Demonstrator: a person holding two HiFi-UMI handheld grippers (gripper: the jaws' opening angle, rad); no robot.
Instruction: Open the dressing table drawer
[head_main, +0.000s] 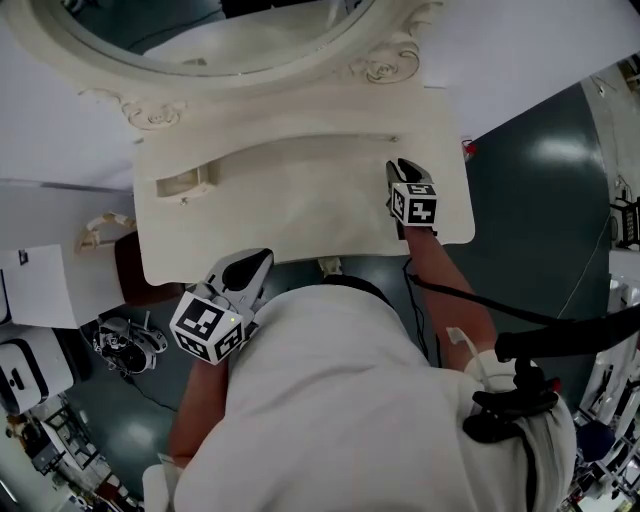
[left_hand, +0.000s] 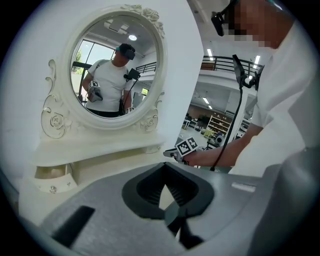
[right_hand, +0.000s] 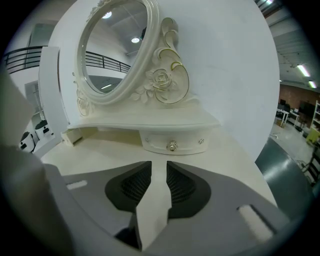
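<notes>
The cream dressing table (head_main: 300, 215) carries an oval mirror (head_main: 200, 30) over a low shelf. Its right drawer (right_hand: 172, 144), with a small round knob, sits closed under the shelf, straight ahead of my right gripper (right_hand: 159, 167). That gripper (head_main: 397, 165) hovers over the right part of the tabletop, open, with only bare tabletop showing between its pads. The left drawer (head_main: 185, 183) sticks out a little from under the shelf; its front (left_hand: 52, 179) shows in the left gripper view. My left gripper (head_main: 262, 258) hangs at the table's front edge, shut and holding nothing (left_hand: 165, 172).
A white wall stands behind the table. A brown seat (head_main: 135, 270) and a white board (head_main: 40, 285) are left of the table, with cables and gear (head_main: 125, 345) on the dark floor. A black cable (head_main: 500, 315) runs from my right arm.
</notes>
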